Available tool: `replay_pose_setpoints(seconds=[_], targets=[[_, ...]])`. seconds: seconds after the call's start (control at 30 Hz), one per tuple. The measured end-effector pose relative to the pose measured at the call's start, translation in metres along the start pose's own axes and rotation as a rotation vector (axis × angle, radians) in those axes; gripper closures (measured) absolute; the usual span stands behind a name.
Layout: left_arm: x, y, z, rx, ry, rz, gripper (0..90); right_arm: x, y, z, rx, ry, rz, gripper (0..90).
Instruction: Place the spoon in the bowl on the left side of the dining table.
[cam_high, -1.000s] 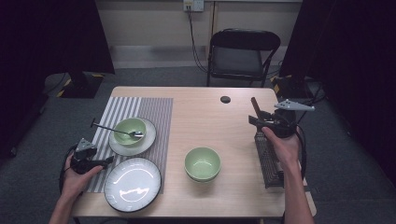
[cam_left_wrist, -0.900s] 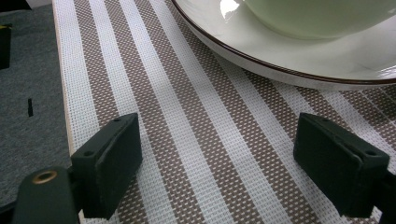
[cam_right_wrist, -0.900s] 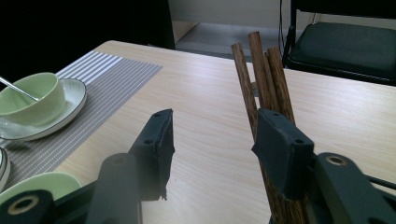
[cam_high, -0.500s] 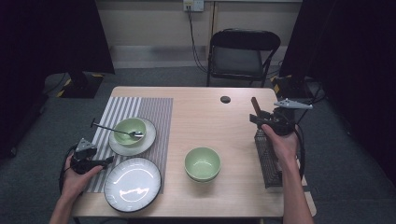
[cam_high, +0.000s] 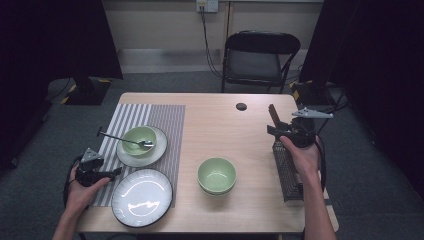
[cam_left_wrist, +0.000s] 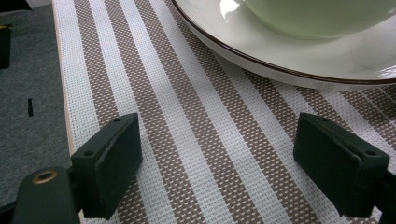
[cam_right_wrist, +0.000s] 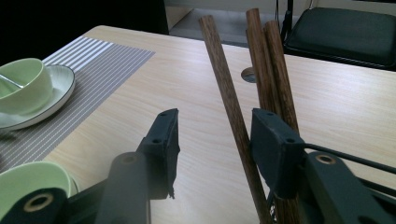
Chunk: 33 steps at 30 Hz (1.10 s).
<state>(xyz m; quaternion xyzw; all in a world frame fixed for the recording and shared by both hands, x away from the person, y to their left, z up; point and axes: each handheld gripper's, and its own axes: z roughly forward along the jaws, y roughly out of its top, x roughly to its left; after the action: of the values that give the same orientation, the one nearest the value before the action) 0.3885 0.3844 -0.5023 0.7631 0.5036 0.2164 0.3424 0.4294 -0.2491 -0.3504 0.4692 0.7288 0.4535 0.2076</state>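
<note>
Right gripper (cam_right_wrist: 212, 140) stands half-open at the wire holder (cam_high: 288, 170) near the table's (cam_high: 220, 117) right edge, its jaws just closing, 1 wooden chopstick (cam_right_wrist: 229, 107) between them but not yet pinched; the other sticks (cam_right_wrist: 271, 70) lean behind the right jaw; best to centre that single stick, then squeeze. Left gripper (cam_left_wrist: 233, 158) rests wide open and empty over the striped placemat (cam_left_wrist: 187, 121).

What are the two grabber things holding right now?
Nothing yet. The left gripper is open above the striped placemat. The right gripper has been closing around one brown chopstick partway along it, but its pads don't press it.
</note>
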Motion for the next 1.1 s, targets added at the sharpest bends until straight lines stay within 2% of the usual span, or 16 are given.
replay_pose_setpoints(seconds=[0.07,0.2,0.33,0.4,0.47,0.53,0.8,0.9,1.1], targets=[[0.0,0.0,0.0,0.0,-0.001,0.0,14.9,0.002,-0.001,-0.003,-0.005,0.002,-0.006,54.3],[0.0,0.0,0.0,0.0,0.0,0.0,14.9,0.003,-0.004,-0.008,-0.002,0.012,-0.029,61.9],[0.0,0.0,0.0,0.0,0.0,-0.001,14.9,0.002,-0.008,-0.012,-0.002,0.024,-0.026,67.2],[0.0,0.0,0.0,0.0,0.0,0.0,14.9,0.001,-0.011,-0.01,0.014,0.013,-0.022,68.3],[0.0,0.0,0.0,0.0,0.0,0.0,14.9,-0.001,-0.013,-0.009,0.039,0.005,0.003,69.5],[0.0,0.0,0.0,0.0,-0.001,0.0,14.9,-0.001,-0.013,-0.008,0.053,-0.007,0.002,72.1],[0.0,0.0,0.0,0.0,0.0,0.0,14.9,-0.001,-0.004,-0.009,-0.005,0.016,0.009,76.7],[0.0,0.0,0.0,-0.001,0.0,-0.002,14.9,0.001,-0.001,-0.009,-0.038,0.02,-0.005,78.3],[0.0,0.0,0.0,0.0,0.0,0.001,14.9,0.0,0.004,-0.012,-0.059,0.022,-0.006,79.2]])
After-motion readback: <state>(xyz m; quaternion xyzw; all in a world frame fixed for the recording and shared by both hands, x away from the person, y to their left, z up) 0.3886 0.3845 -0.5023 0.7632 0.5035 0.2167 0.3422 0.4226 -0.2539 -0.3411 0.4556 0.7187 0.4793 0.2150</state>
